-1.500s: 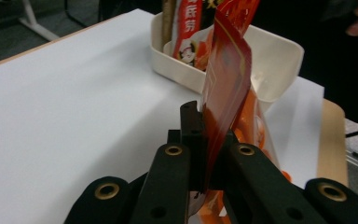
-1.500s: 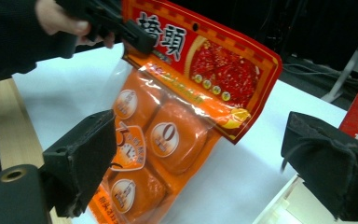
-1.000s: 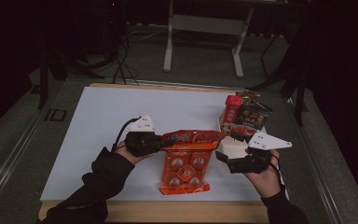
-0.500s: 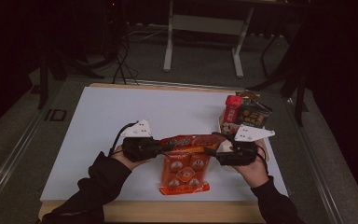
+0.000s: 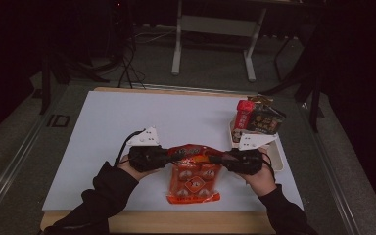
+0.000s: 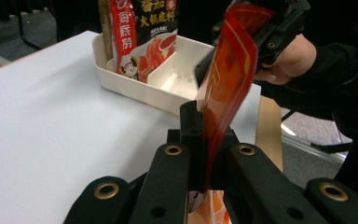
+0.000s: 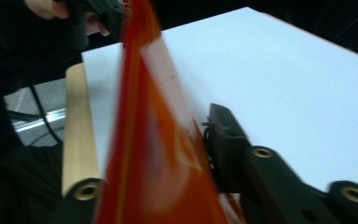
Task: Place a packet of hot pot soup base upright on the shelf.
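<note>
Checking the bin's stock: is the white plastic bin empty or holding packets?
Holding packets. The white plastic bin has red and dark sauce packets standing at its far end; its near compartment looks empty.

This looks like a test room or lab, not a home. The room is dark, and the white table (image 5: 127,127) is the bright spot in the middle of the high view. It has a plain wooden edge (image 5: 176,221) at the bottom. The floor is grey carpet (image 5: 210,73). At the top middle stand the white metal legs of a stand (image 5: 178,39). Black cables (image 5: 127,58) lie on the floor at the upper left, near dark stands. A metal rail (image 5: 10,161) runs along the left side.
</note>
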Tool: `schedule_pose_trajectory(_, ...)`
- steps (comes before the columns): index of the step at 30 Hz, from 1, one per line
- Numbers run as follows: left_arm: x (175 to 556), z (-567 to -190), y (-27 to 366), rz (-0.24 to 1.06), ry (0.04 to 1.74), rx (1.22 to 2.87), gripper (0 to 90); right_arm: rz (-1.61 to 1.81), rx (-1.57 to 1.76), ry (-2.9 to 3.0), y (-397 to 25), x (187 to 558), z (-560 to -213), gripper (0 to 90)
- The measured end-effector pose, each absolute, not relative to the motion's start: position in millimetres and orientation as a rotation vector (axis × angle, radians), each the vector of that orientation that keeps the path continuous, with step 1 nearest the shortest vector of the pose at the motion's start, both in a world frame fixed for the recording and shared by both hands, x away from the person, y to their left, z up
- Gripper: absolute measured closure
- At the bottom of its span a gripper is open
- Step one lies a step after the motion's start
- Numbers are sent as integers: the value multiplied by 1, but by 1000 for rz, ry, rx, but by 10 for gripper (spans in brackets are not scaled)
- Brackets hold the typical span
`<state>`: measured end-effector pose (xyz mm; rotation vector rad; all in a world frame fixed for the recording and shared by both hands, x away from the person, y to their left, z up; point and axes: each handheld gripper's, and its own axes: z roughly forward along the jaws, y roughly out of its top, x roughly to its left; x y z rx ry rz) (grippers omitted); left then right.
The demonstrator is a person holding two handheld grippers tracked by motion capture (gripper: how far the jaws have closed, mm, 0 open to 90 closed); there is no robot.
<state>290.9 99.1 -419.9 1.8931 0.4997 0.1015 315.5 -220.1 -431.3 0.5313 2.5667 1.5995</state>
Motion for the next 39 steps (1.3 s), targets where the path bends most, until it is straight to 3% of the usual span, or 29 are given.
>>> schedule_pose_trajectory(6, 292, -419, 103, 78, 509, 1881, 882, 1581, 511, 2585, -218, 311, -426, 900)
schedule_pose_trajectory(16, 284, -409, 110, 85, 499, 1843, 773, 1587, 460, 2605, -213, 296, -402, 900)
schedule_pose_trajectory(18, 283, -406, 110, 89, 479, 1830, 725, 1591, 447, 2593, -213, 294, -396, 900)
schedule_pose_trajectory(20, 282, -403, 109, 124, 467, 1826, 591, 1595, 437, 2584, -214, 293, -392, 900)
schedule_pose_trajectory(25, 281, -402, 109, 179, 471, 1819, 381, 1569, 419, 2560, -219, 293, -381, 900)
schedule_pose_trajectory(29, 282, -406, 108, 198, 521, 1833, 160, 1568, 430, 2541, -227, 296, -372, 900)
schedule_pose_trajectory(34, 284, -420, 108, 213, 572, 1859, 67, 1599, 448, 2502, -239, 299, -360, 900)
schedule_pose_trajectory(39, 280, -432, 114, 200, 594, 1859, 67, 1633, 466, 2458, -246, 303, -348, 900)
